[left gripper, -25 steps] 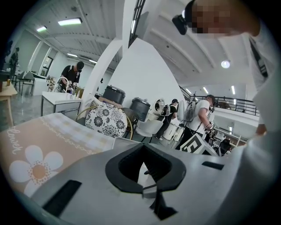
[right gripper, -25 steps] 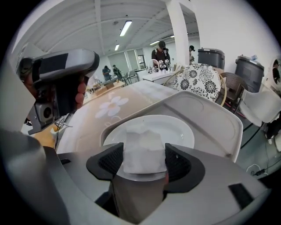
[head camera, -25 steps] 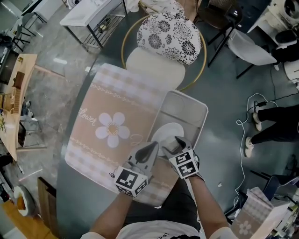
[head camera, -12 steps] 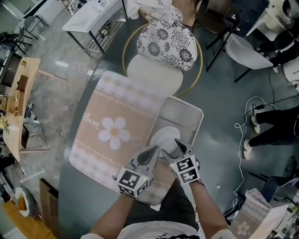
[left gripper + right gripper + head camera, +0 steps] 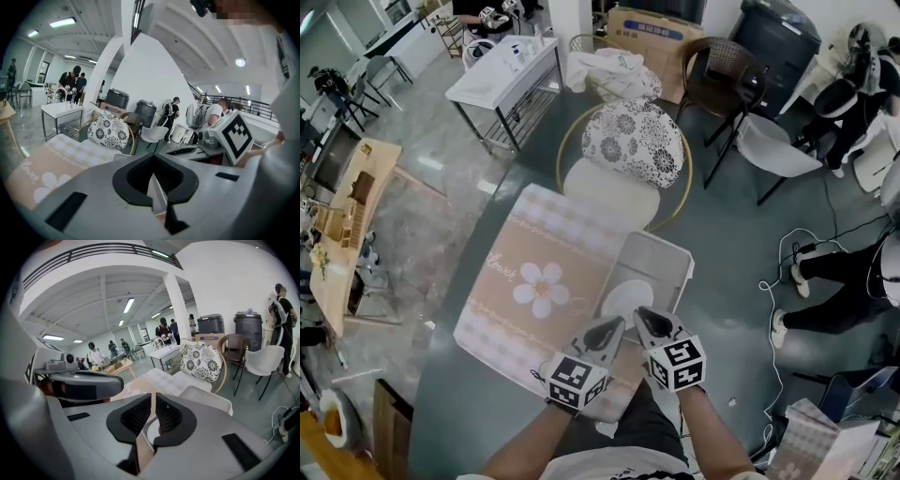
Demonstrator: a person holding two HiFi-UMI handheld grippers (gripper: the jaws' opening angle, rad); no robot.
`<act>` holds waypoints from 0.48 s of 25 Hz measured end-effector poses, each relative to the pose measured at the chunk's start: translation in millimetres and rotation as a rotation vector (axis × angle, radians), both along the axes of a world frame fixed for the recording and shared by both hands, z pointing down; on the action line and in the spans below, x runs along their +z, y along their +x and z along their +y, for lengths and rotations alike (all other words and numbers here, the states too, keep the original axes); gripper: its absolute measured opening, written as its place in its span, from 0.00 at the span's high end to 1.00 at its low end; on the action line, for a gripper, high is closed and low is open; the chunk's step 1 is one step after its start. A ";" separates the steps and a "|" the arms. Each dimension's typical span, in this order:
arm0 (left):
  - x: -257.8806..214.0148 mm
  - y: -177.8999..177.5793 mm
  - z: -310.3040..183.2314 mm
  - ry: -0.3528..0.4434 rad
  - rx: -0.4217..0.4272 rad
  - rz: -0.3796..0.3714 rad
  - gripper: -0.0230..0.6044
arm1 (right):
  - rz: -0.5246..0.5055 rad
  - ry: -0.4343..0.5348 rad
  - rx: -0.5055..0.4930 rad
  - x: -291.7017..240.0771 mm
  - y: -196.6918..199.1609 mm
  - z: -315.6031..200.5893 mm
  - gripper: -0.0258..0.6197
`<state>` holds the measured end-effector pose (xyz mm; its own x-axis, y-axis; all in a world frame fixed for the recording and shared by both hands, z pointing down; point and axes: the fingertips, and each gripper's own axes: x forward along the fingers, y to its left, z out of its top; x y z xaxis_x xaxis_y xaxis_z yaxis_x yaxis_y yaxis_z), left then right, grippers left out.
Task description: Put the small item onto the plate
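A white plate [image 5: 628, 300] lies in a grey tray [image 5: 661, 246] on the right of the table. I cannot make out any small item on it. Both grippers hover side by side at the table's near edge, just short of the plate. My left gripper [image 5: 609, 330] is shut with nothing in it [image 5: 153, 177]. The jaws of my right gripper [image 5: 645, 321] are closing; in the right gripper view [image 5: 153, 401] only a thin slit stays between the pads, with nothing between them. A piece of the plate [image 5: 150, 432] shows below them.
A pink placemat with a white flower [image 5: 544, 253] covers the glass table [image 5: 450, 394] left of the tray. A chair with a floral cushion [image 5: 633, 141] stands at the far side. Other chairs, a white side table [image 5: 502, 70] and seated people's legs [image 5: 825, 281] surround it.
Both grippers drew back from over the plate toward the person. The right gripper's jaws went from wide apart to nearly together. The head camera rose and shows more of the room.
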<state>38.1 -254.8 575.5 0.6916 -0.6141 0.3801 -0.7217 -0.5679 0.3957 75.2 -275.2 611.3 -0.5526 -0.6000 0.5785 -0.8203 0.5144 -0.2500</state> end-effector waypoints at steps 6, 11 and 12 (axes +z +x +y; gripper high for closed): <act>-43.2 -4.7 16.2 0.048 0.014 -0.031 0.95 | -0.062 0.078 0.056 -55.9 -0.1 13.7 0.94; -77.6 -11.4 24.3 0.094 0.020 -0.023 0.95 | -0.074 0.154 0.069 -100.0 -7.9 23.3 0.94; -83.7 -13.7 26.4 0.101 0.018 -0.023 0.95 | -0.078 0.168 0.074 -108.0 -9.3 26.4 0.94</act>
